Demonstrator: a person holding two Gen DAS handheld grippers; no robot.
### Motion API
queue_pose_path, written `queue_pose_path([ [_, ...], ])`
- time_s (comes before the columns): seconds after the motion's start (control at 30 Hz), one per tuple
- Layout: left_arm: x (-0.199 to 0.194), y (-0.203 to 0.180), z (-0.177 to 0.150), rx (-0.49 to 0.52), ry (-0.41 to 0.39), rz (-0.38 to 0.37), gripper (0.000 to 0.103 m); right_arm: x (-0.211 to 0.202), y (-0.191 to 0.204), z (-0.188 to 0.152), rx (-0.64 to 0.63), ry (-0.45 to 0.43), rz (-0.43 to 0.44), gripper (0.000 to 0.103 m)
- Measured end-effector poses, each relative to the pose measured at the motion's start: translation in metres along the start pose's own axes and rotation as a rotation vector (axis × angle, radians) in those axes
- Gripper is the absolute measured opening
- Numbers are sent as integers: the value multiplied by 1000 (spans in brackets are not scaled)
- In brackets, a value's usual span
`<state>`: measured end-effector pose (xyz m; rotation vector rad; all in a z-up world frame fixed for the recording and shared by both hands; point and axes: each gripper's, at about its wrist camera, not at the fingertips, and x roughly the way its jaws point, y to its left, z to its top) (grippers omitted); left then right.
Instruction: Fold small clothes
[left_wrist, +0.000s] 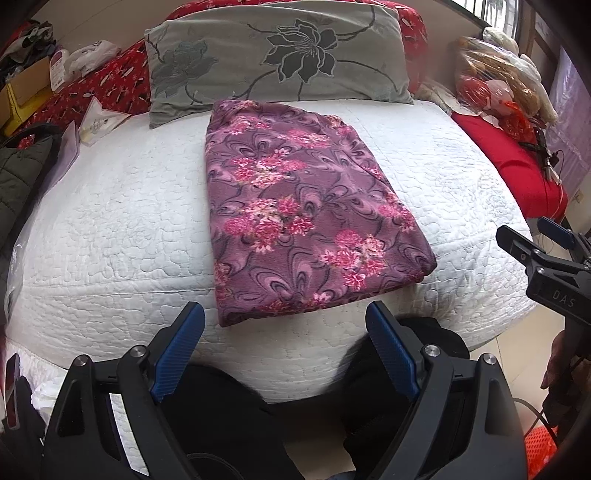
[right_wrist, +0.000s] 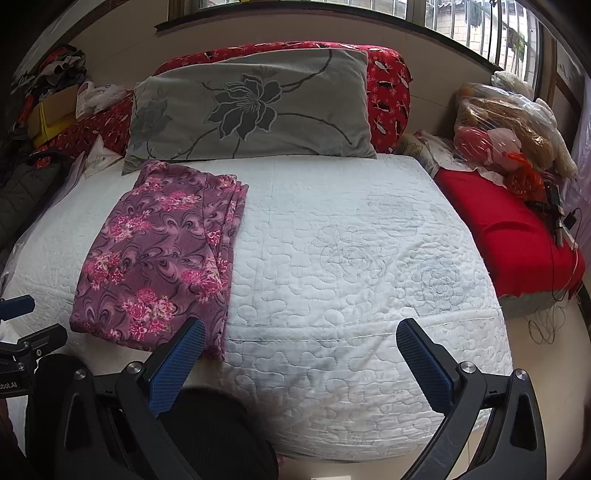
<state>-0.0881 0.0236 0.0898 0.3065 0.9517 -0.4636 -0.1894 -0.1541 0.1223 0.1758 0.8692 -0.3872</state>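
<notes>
Left gripper (left_wrist: 284, 325): my jaws apart, holding nothing.
Right gripper (right_wrist: 301, 345): my jaws apart, holding nothing.
Folded floral garment (left_wrist: 295, 206): flat on white quilt (left_wrist: 110, 221), 12 o'clock of left gripper.
Grey pillow (left_wrist: 277, 55): 12 o'clock, behind garment.

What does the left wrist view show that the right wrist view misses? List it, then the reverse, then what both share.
Left wrist only: the right gripper at its right edge and an orange mesh on the floor. Right wrist only: barred windows and the left gripper at its left edge. Both: the folded purple floral garment on the white quilted bed, the grey flowered pillow, both grippers open.
</notes>
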Motion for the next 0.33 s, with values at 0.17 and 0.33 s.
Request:
queue_pose_path([
  [0.17,-1,-5,2,-14,-1,-33,90,1,4,-1,-4,5,5,103],
  [0.33,1,-7,2,-15,17,-30,90,2,5,-1,-13,6,6,103],
])
